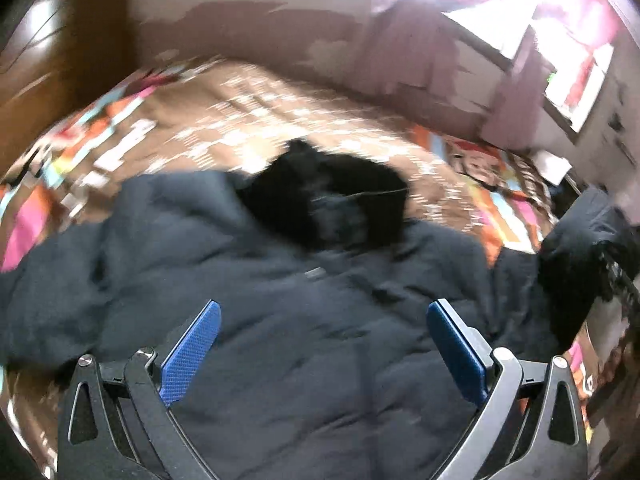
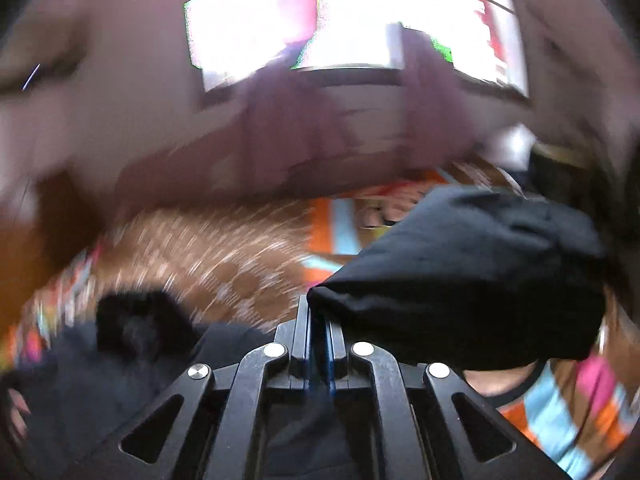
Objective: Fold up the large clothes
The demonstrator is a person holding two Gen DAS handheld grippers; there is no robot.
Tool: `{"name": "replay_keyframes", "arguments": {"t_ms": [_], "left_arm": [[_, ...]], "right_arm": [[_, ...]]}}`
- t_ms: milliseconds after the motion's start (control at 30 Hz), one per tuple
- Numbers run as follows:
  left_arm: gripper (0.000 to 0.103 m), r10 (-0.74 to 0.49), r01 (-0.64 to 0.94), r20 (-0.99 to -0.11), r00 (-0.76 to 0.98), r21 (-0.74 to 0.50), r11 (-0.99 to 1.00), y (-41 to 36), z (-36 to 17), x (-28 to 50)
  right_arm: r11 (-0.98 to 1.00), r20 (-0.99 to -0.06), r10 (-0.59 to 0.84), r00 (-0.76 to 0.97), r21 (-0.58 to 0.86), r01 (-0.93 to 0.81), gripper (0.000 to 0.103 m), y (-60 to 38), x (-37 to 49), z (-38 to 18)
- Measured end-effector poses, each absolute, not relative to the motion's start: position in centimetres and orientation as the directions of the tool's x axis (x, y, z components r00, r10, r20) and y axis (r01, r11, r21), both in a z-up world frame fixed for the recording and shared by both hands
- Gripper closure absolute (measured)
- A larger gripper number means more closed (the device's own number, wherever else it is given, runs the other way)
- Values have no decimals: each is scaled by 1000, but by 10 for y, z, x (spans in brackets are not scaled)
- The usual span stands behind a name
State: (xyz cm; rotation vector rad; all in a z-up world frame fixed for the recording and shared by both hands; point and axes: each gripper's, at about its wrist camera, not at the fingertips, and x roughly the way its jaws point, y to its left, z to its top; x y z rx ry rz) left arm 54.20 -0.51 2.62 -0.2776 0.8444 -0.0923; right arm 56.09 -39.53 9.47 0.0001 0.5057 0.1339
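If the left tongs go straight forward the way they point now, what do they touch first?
Most likely the dark padded jacket: the left tongs are open, and the jacket fills the gap between the blue pads. Its black furry hood lies further on. The picture is blurred, so depth is uncertain.

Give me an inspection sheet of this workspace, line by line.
Surface: bed under a brown patterned, bright-bordered blanket.
Job's things: dark jacket spread on the bed, black furry hood at its top; one sleeve lifted.
Clutter: white paper-like item at the far corner, blurred.
Grippers: left hand-held gripper open above the jacket; right hand-held gripper shut on the sleeve.
Cables: nothing seen.
Surroundings: bright window, pinkish wall, wooden furniture.
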Motion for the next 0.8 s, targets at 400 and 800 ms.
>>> {"name": "replay_keyframes", "arguments": {"t_ms": [400, 800], "left_arm": [[2, -273, -119, -729, 627, -437, 892, 122, -8, 475], [2, -410, -9, -715, 567, -503, 864, 90, -32, 465]], "right_arm": [[566, -766, 187, 614, -427, -705, 98, -155, 461, -55], [522, -864, 249, 438, -261, -812, 41, -148, 483, -80]]}}
